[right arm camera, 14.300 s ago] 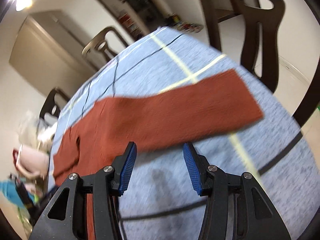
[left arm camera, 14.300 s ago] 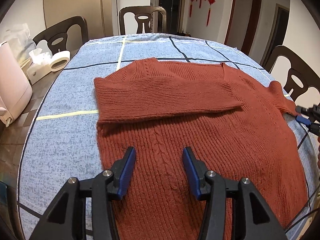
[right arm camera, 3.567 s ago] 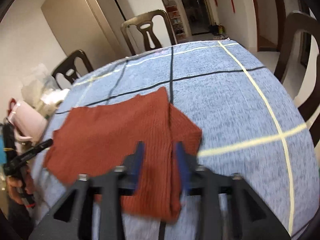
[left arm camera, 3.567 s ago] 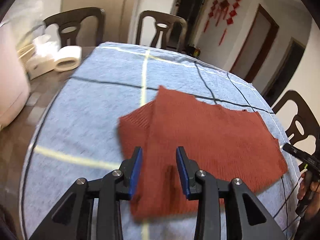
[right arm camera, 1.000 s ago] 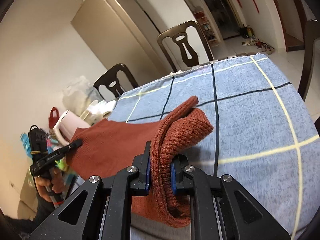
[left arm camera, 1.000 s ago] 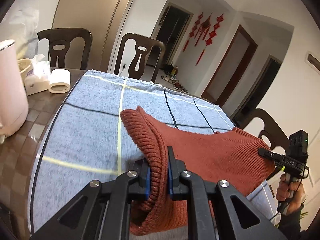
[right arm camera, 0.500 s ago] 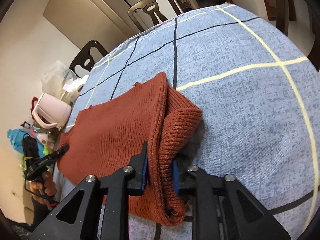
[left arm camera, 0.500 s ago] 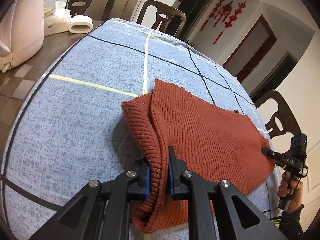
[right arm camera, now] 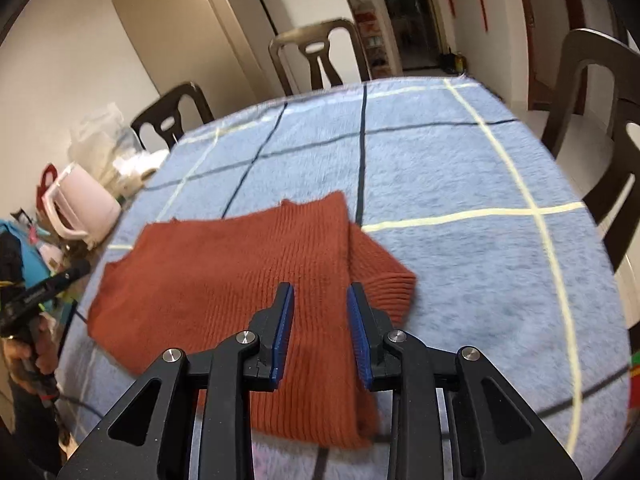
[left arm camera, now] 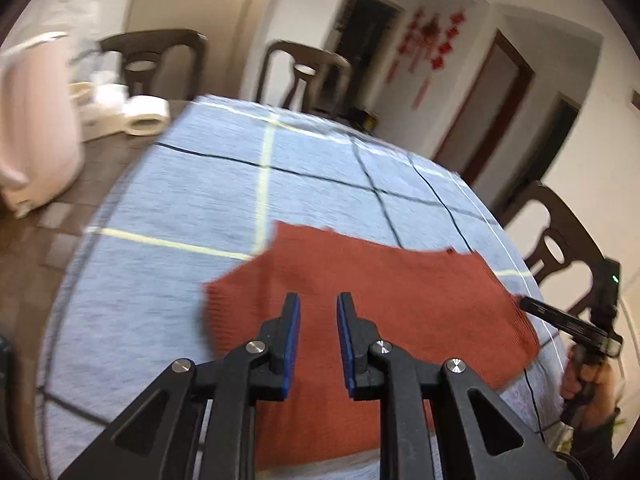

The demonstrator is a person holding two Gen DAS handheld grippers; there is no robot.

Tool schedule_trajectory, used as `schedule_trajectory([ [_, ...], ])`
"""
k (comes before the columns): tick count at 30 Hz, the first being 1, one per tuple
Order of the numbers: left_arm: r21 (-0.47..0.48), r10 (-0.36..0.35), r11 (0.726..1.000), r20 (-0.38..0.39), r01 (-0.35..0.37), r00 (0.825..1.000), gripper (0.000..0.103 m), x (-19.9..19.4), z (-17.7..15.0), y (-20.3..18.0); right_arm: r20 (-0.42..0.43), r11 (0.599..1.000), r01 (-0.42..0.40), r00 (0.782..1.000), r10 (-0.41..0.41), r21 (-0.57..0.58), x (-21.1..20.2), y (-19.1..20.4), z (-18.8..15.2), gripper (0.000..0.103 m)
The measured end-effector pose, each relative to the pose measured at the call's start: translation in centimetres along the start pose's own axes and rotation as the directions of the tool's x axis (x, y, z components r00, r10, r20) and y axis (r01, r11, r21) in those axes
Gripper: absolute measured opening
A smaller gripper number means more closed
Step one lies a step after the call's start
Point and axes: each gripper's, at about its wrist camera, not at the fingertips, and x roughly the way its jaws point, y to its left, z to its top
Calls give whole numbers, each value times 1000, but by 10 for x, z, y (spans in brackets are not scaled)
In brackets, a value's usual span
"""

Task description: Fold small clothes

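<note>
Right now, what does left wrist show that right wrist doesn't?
Left wrist only: paper roll, red door ornaments, the right claw at the sweater's far edge.
Right wrist only: sleeve cuff poking out, clear bag, the left claw.
Both: rust sweater on the blue checked cloth, pink kettle, chairs.

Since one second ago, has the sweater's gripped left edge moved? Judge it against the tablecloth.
Yes. The sweater has dropped from its raised, pinched fold to lie flat on the tablecloth; the left gripper, jaws opening, has released it.
</note>
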Motion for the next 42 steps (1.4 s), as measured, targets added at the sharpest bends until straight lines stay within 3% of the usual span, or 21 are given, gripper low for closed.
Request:
schedule_trajectory([
  [3,7,17,1000,-70,-17,997,21,29,-5,-3,-38,998,56,998,-57,-20,24,-2,0,23],
  [5,3,31,1000,-113,-31,993,21,44,-10,1,-33,999,50,998,-50,-5,27,-8,2,23],
  [10,48,49,998,-85,-45,995,22,29,-9,-10,-16,997,77,997,-77,-32,9,-1,3,22],
  [14,98,-12,995,-63,18,998,32,16,-17,-36,3,992,-1,1000,1,-122,-10,29,-9,22],
  [21,189,-150,967,-114,169,982,32,15,-45,-91,-54,974,-99,995,89,-203,2,70,-44,22],
  [24,195,-160,962,-173,193,972,33,31,-56,-97,-83,965,-106,993,89,-238,14,77,-56,24],
  [31,233,-121,960,-163,157,979,34,32,-64,-101,-54,963,-55,998,42,-264,1,74,-60,24],
  [34,217,-113,966,-150,144,982,34,24,-60,-94,-55,979,-59,997,49,-197,-7,57,-60,24],
  [38,167,-33,985,-71,44,997,34,12,-49,-72,28,988,-6,1000,10,-155,-27,42,-56,24],
  [42,85,46,996,-77,-39,996,34,15,-46,-39,-11,997,47,999,-48,-53,-18,14,-53,24],
])
